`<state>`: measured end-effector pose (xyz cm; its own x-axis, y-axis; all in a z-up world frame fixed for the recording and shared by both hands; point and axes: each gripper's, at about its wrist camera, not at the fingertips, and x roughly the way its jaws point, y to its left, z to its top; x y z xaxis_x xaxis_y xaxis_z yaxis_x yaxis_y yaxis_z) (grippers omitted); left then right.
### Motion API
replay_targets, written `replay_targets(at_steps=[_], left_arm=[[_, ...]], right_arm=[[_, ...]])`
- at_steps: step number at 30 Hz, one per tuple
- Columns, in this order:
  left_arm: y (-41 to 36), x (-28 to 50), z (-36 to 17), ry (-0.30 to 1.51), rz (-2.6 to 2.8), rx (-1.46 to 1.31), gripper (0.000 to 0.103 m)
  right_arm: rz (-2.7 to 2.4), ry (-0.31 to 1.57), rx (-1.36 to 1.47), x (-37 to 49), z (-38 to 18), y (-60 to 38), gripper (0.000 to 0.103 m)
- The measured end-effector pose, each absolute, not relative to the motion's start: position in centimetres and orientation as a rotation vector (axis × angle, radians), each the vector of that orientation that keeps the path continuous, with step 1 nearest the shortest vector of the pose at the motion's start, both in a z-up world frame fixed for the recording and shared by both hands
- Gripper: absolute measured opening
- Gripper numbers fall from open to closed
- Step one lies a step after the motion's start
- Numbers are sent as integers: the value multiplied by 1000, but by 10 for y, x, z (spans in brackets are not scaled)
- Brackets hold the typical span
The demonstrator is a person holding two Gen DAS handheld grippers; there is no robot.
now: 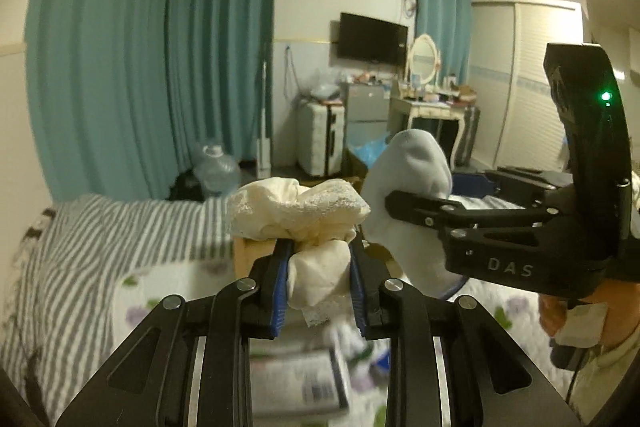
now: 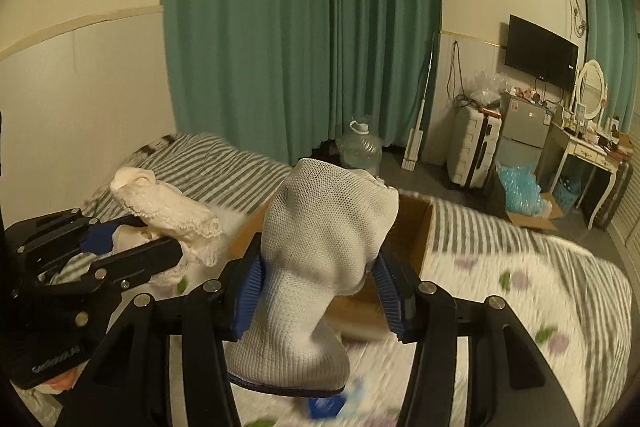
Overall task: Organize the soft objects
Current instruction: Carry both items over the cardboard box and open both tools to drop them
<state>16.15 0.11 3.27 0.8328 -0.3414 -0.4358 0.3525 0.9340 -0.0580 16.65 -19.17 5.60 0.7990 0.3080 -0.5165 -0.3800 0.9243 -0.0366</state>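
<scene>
My left gripper (image 1: 318, 281) is shut on a cream lace-trimmed cloth (image 1: 298, 213), bunched above the jaws; it shows at the left of the right wrist view (image 2: 168, 211). My right gripper (image 2: 318, 287) is shut on a white knit sock (image 2: 320, 251) with a dark blue cuff, held upright. In the left wrist view the right gripper (image 1: 420, 205) holds that sock (image 1: 404, 187) just right of the cream cloth. Both are held above the bed, over an open cardboard box (image 2: 412, 227).
The bed has a grey striped cover (image 1: 120, 227) and a floral sheet (image 2: 520, 307). Small items lie blurred on the bed below (image 1: 304, 379). Beyond are teal curtains (image 2: 300, 27), a water jug (image 2: 360, 147), a suitcase (image 2: 474, 147) and a dressing table (image 2: 580, 151).
</scene>
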Motion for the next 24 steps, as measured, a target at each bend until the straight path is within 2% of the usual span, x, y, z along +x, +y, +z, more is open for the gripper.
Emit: replay_targets(at_steps=[6,10,11,12,13,14,15,16,22,24], left_arm=[[-15,240,9,522,-331,58,26],[-27,276,-20,578,-313,112,30],[-30,282,-27,593,-306,126,43],[-30,289,-35,610,-298,129,64],[-28,290,-39,614,-288,123,73],[-25,293,-42,606,-265,115,77],[-27,293,-43,598,-248,111,77],[-26,296,-44,603,-238,112,77],[-17,281,-21,579,-218,98,77],[-10,261,1,532,-223,94,77]], right_arm=[[368,558,-95,242,46,-203,51],[350,602,-88,283,17,-210,53],[344,613,-81,291,10,-212,54],[336,619,-76,297,4,-213,57],[330,624,-69,302,-2,-215,59],[326,623,-62,305,-5,-216,69],[319,621,-57,306,-7,-218,77],[310,612,-51,307,-7,-220,79],[248,557,-62,288,16,-227,82],[234,517,-66,270,35,-226,87]])
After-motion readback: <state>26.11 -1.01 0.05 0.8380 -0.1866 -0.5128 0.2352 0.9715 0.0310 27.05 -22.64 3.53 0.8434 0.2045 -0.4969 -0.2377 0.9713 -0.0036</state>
